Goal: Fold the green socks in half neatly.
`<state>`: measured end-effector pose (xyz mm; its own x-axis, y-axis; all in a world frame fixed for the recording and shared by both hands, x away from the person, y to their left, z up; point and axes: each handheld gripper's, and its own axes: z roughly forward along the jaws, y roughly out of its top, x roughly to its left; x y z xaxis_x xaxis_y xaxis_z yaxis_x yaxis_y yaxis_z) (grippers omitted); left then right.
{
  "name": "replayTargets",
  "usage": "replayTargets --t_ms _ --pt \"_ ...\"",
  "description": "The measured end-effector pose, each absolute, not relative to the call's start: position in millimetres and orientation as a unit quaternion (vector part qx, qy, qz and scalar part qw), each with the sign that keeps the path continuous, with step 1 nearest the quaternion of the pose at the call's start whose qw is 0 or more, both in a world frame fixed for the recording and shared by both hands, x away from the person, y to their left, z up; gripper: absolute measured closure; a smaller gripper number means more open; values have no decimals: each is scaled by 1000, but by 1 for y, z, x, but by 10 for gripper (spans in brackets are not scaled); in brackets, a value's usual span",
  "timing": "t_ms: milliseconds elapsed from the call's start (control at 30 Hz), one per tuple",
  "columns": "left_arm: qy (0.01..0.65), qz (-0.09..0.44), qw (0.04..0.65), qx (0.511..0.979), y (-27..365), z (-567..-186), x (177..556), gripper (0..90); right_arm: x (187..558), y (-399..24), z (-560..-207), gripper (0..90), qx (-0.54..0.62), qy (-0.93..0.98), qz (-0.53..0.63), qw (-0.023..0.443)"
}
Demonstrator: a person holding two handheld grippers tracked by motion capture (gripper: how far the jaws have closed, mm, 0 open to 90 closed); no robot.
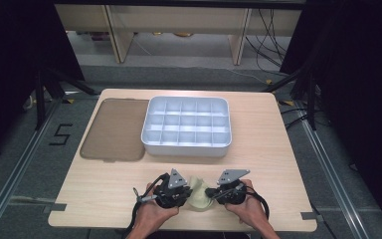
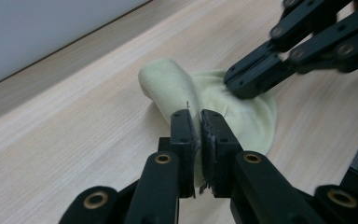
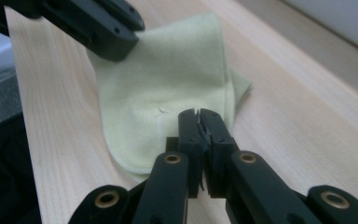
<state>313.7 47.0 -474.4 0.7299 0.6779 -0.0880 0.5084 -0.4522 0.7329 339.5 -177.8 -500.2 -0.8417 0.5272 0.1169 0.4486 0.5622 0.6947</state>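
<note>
The left gripper (image 1: pixel 186 191) sits at the near edge of the wooden table (image 1: pixel 104 184), its jaws clamped together on a fold of a pale yellow-green cloth (image 1: pixel 199 195). In the left gripper view those jaws (image 2: pixel 200 122) pinch the fabric (image 2: pixel 177 86) between them, with a thin strip of it showing in the narrow gap. The right gripper (image 1: pixel 211 191) faces it from the other side of the cloth, and in the right gripper view its jaws (image 3: pixel 199 122) are likewise pressed shut on the fabric's (image 3: pixel 168 74) edge. Each gripper view also shows the other gripper's black jaws meeting the cloth farther off. The cloth lies bunched on the table between the two grippers, partly lifted into a soft ridge. A person's hands (image 1: pixel 151 214) hold both tools from the bottom of the high view. Farther back on the table stand a white compartment tray (image 1: pixel 186 149) and, just beside it on the left, a flat brown lid (image 1: pixel 114 129).
</note>
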Motion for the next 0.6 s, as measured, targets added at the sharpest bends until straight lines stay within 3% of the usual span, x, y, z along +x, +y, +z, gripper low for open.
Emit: replayTargets --t_ms 600 --pt "304 103 393 862 18 -478 303 826 342 -177 -504 887 289 877 384 30"
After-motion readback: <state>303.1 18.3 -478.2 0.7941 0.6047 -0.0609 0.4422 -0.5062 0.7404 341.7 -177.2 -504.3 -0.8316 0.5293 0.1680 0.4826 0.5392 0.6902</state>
